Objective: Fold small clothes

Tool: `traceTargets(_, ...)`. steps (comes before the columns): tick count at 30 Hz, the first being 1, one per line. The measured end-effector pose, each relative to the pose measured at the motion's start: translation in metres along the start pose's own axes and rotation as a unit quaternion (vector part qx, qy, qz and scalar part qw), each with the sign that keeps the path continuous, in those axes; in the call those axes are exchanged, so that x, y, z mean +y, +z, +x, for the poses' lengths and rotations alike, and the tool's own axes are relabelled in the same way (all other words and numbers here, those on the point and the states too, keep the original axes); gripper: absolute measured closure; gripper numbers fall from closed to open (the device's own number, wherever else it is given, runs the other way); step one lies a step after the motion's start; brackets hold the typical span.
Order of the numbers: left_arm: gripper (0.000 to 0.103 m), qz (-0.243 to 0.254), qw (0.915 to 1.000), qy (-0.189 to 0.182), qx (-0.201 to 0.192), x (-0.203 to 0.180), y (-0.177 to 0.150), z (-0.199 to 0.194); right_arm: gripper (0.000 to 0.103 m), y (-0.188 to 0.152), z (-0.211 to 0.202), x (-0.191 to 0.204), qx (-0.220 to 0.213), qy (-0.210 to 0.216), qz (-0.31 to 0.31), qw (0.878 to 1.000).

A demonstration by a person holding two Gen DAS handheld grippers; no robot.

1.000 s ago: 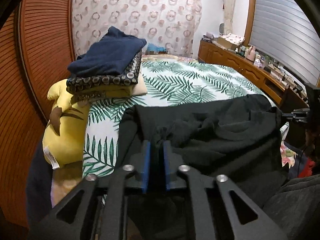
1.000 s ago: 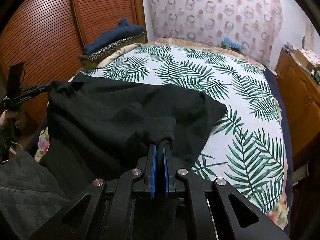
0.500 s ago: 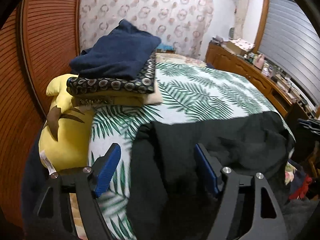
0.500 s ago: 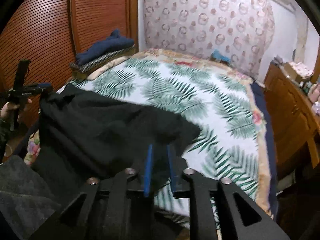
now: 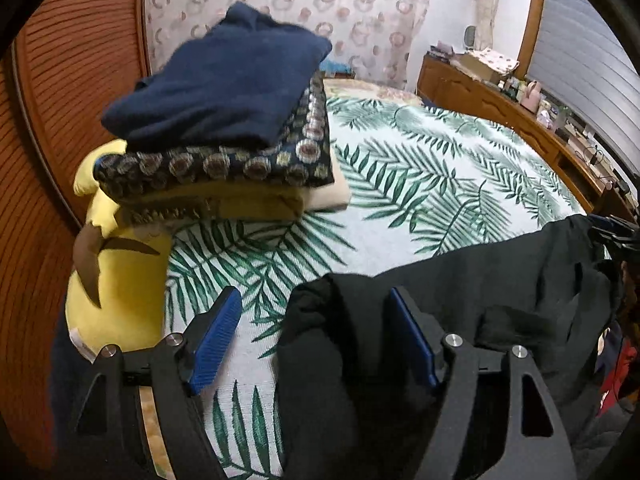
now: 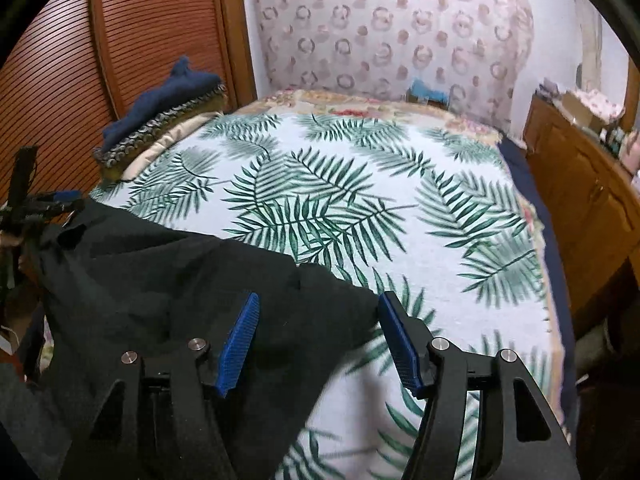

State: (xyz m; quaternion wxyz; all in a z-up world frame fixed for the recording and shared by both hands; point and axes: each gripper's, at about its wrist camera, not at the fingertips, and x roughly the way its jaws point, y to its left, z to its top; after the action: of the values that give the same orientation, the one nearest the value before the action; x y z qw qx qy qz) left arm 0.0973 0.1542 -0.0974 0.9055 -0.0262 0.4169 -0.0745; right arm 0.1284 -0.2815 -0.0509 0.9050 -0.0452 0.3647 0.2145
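Observation:
A black garment [image 5: 480, 292] lies rumpled across the near edge of the bed, loose on the leaf-print bedspread [image 5: 420, 184]. My left gripper [image 5: 314, 320] is open over its left corner; cloth lies between the blue pads [image 5: 216, 340], which do not press it. My right gripper [image 6: 320, 328] hangs over the garment's [image 6: 160, 272] right corner, its jaws opening with cloth between them, unpinched. Each view shows the other gripper at the far end of the garment: the right one [image 5: 612, 232] and the left one [image 6: 40, 204].
A stack of folded clothes [image 5: 224, 92], dark blue on top, sits at the bed's far left, seen again in the right wrist view as the same stack [image 6: 160, 120]. A yellow plush toy [image 5: 116, 280] lies below it. Wooden slatted doors [image 6: 152, 28] stand left, a wooden cabinet [image 6: 580, 184] right.
Both grippers were shut on the black garment and have opened and let go. The garment has dropped onto the bed's near edge, and both views have shifted over it.

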Motion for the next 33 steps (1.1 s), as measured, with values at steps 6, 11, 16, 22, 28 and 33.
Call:
traceTargets(6,0.028,-0.015,0.9998,-0.014,0.005,0.007,-0.005,0.004,0.039,0.009,0.021,-0.004,0.015,0.013,0.009,1.0)
traceTargets(11,0.036,-0.016,0.9994,-0.031,0.003,0.007,-0.008,0.005,0.039,0.01,0.032,0.0,0.017,0.019,0.01,1.0)
traceTargets(16,0.044,-0.009,0.9994,-0.034,0.004,0.003,-0.008,0.007,0.039,0.007,0.034,-0.003,0.017,0.025,0.015,0.999)
traceTargets(22,0.046,-0.006,0.9992,-0.04,0.004,0.003,-0.008,0.006,0.039,0.012,0.036,-0.003,0.033,0.024,0.008,0.999)
traceTargets(28,0.047,0.0,0.9994,-0.033,0.007,0.0,-0.008,0.007,0.036,0.012,0.038,-0.008,0.032,0.014,0.012,0.999)
traceTargets(33,0.083,0.001,0.9985,-0.054,0.009,-0.006,-0.009,0.006,0.047,0.009,0.036,-0.006,0.029,0.016,0.012,0.999)
